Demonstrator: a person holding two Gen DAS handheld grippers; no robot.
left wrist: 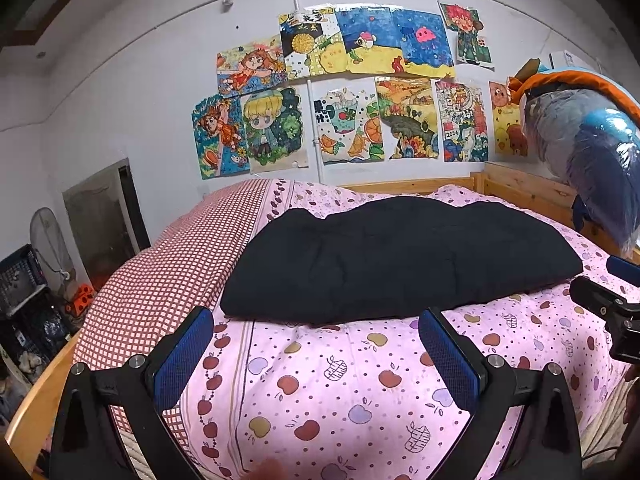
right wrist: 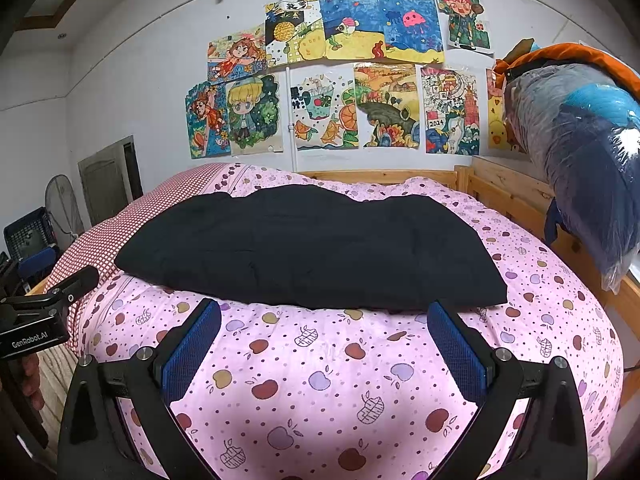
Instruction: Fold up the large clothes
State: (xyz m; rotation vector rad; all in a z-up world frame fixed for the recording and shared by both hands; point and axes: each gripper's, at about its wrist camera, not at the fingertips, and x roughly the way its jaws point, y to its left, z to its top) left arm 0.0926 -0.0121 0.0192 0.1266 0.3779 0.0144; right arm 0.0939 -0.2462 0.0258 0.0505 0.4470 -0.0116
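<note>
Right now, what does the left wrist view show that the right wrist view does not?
Only the left wrist view shows the left gripper up close with its jaws wide apart, the right gripper at the right edge, and an orange block on the floor. Only the right wrist view shows the right gripper up close, jaws also open, and the left gripper at the left edge. Both show the black garment lying folded on the pink bedspread, the drawings on the wall, and the bagged bundle.

A folded black garment (left wrist: 396, 256) lies on the pink bedspread (left wrist: 340, 392), beyond the left gripper's (left wrist: 316, 328) spread fingers (left wrist: 184, 356).
</note>
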